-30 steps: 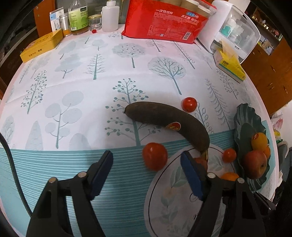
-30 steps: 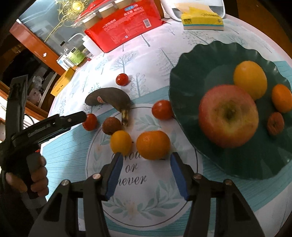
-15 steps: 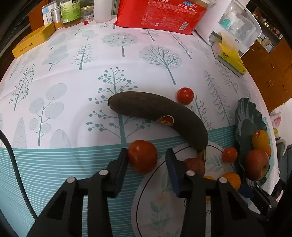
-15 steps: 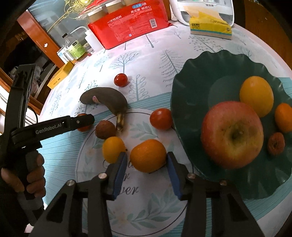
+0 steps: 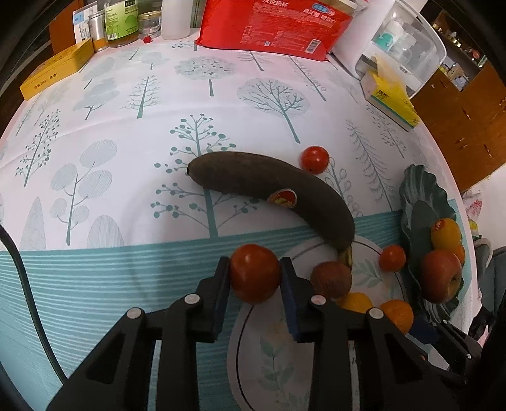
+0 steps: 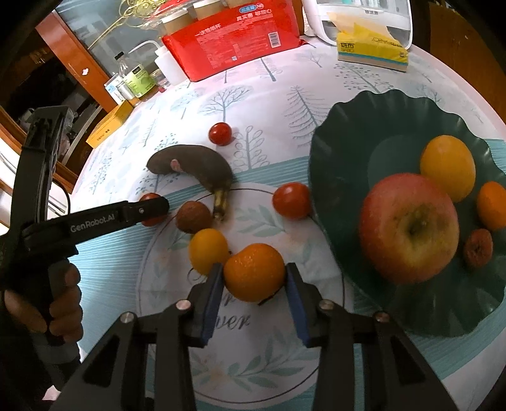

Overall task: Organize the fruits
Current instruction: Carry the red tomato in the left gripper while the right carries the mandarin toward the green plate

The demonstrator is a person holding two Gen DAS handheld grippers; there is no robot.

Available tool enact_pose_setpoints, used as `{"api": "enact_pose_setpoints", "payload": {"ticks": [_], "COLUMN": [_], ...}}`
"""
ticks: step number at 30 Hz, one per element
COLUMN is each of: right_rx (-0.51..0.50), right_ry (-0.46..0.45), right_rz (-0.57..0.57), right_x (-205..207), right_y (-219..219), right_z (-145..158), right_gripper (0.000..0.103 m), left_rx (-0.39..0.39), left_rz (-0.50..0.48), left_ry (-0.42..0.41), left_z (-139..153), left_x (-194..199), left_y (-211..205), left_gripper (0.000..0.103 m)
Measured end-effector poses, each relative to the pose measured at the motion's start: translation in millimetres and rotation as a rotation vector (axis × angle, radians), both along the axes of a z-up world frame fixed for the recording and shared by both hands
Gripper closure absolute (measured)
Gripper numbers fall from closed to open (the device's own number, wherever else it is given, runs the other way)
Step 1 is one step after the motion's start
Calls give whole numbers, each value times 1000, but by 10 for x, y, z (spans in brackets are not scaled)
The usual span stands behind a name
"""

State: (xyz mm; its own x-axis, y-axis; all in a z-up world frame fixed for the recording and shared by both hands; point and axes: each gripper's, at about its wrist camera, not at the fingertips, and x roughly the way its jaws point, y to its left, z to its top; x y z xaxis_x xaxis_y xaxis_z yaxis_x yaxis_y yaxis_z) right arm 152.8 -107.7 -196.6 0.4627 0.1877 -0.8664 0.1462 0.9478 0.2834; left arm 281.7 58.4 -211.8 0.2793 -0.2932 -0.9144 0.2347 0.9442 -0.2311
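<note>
My left gripper (image 5: 255,272) is shut on a red tomato (image 5: 255,272) at the table's front; the tomato also shows in the right wrist view (image 6: 148,208). My right gripper (image 6: 253,276) is shut on an orange mandarin (image 6: 253,271) on the round printed mat (image 6: 253,373). A green wavy plate (image 6: 344,132) at the right holds an apple (image 6: 408,227), a yellow fruit (image 6: 447,167), a small orange and a dried brown fruit. A blackened banana (image 5: 275,189), two loose tomatoes (image 5: 314,159) (image 6: 291,200), a brown lychee (image 6: 193,217) and a yellow fruit (image 6: 208,251) lie nearby.
A red package (image 5: 275,25), bottles and jars (image 5: 121,20), a yellow box (image 5: 57,72), a tissue box (image 5: 390,101) and a white container (image 5: 398,41) stand along the table's far edge. A black cable (image 5: 22,284) runs at the left.
Both grippers have closed: the left onto the red tomato, the right onto the orange mandarin. Both moved forward toward their fruit.
</note>
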Motion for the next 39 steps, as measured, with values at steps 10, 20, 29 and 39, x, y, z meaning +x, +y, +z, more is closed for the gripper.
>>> {"api": "enact_pose_setpoints", "payload": {"ticks": [10,20,29,39], "right_rx": [-11,3,-12,-8], "right_ry": [-18,-27,-63,-72], "right_rz": [-11,-47,-55,46], "right_x": [-262,-600,-765,-860], "right_y": [184,236,6,-478], "right_z": [122,234,373,470], "right_gripper": [64,63,63,63], "left_rx": [-36,-49,-64,-79], "left_rz": [-62,-140,-174,-117], "left_ry": [-2,-1,-30,-53], "left_z": [137,332,538,665], "left_x": [-416,-876,-1150,-1332], "left_y": [97,135,-69,-660], "left_gripper": [74,74,74,74]}}
